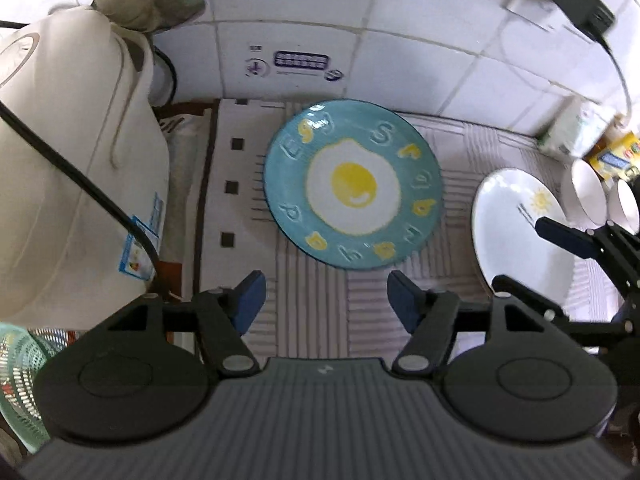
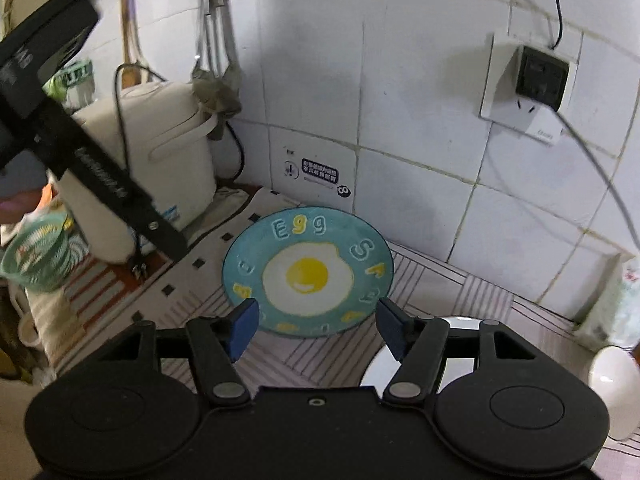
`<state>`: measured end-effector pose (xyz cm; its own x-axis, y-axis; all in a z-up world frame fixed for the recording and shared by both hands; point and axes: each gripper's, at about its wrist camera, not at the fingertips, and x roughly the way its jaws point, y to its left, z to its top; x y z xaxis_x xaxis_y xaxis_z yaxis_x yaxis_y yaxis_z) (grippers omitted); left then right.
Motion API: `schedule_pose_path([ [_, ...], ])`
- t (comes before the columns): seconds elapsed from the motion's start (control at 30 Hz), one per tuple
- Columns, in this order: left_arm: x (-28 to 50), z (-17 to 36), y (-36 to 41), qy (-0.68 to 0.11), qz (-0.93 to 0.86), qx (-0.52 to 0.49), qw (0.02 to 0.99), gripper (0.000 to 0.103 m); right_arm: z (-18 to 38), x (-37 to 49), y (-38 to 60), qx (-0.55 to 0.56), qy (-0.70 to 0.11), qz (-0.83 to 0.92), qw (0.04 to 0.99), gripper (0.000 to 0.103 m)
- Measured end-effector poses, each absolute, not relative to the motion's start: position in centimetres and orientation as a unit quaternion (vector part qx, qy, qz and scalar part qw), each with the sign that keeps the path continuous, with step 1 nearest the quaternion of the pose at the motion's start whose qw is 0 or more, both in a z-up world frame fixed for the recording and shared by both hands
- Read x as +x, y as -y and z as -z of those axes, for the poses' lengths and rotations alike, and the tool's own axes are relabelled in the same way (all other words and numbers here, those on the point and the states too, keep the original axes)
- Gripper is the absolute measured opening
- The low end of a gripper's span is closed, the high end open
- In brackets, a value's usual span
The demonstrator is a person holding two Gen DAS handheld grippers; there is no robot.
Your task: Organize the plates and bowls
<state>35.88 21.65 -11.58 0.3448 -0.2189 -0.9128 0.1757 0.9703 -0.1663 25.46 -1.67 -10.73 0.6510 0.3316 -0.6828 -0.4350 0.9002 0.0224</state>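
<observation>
A teal plate [image 1: 352,184] painted with a fried egg lies flat on the striped mat, ahead of my left gripper [image 1: 326,300], which is open and empty above the mat. To its right lies a white plate [image 1: 516,232] with a small sun drawing, and two white bowls [image 1: 588,196] stand beyond it. My right gripper [image 1: 534,258] hovers over that white plate. In the right wrist view my right gripper [image 2: 316,324] is open with nothing between its pads, just short of the teal plate [image 2: 308,272]. The white plate [image 2: 378,366] shows below its right finger, and a white bowl [image 2: 612,376] stands at the right edge.
A cream electric water pot [image 1: 68,168] with a black cord stands at the left. A green patterned bowl [image 2: 36,256] sits beside it. The tiled wall [image 2: 420,100] closes the back, with a socket and plug [image 2: 540,80]. Packets [image 1: 612,152] lie at the far right.
</observation>
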Motion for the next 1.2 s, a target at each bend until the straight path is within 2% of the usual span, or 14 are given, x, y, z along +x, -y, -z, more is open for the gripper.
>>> schedule_pose_path([
  [0.27,40.1,15.4,-22.1,-0.57,0.099,-0.026,0.815,0.068,15.3,32.5,3.5,0.066,-0.395,-0.16,0.902,0.068],
  [0.47,43.5,19.0,-21.6,-0.569,0.083,-0.032,0.818,0.072,18.3,36.7,3.5,0.076,-0.424,-0.132,0.893,0.063],
  [0.5,43.9,19.7,-21.6,-0.572,0.082,-0.035,0.815,0.072,18.8,37.2,3.5,0.077,-0.431,-0.127,0.89,0.061],
  [0.57,44.6,20.9,-21.6,-0.578,0.078,-0.035,0.811,0.072,19.7,38.2,3.6,0.079,-0.447,-0.12,0.883,0.047],
  [0.6,44.8,21.5,-21.6,-0.582,0.074,-0.032,0.809,0.072,20.0,38.6,3.5,0.073,-0.457,-0.12,0.878,0.033],
  [0.63,44.9,22.0,-21.6,-0.585,0.071,-0.03,0.807,0.072,20.2,38.9,3.3,0.067,-0.464,-0.119,0.875,0.025],
  [0.83,45.0,22.9,-22.2,-0.578,0.081,-0.031,0.812,0.072,20.4,39.4,3.6,0.081,-0.473,-0.13,0.867,0.023],
  [0.97,45.1,23.5,-22.3,-0.58,0.099,-0.025,0.808,0.062,21.0,40.0,3.7,0.086,-0.483,-0.136,0.861,0.022],
  [1.07,45.0,23.8,-22.0,-0.572,0.107,-0.008,0.813,0.042,21.8,40.5,3.6,0.085,-0.495,-0.15,0.851,0.022],
  [1.1,45.0,23.8,-21.9,-0.567,0.117,-0.007,0.815,0.03,22.0,40.7,3.8,0.095,-0.495,-0.154,0.85,0.022],
  [1.2,44.7,24.0,-21.7,-0.556,0.111,-0.022,0.824,0.032,22.4,41.0,4.1,0.107,-0.496,-0.166,0.845,0.024],
])
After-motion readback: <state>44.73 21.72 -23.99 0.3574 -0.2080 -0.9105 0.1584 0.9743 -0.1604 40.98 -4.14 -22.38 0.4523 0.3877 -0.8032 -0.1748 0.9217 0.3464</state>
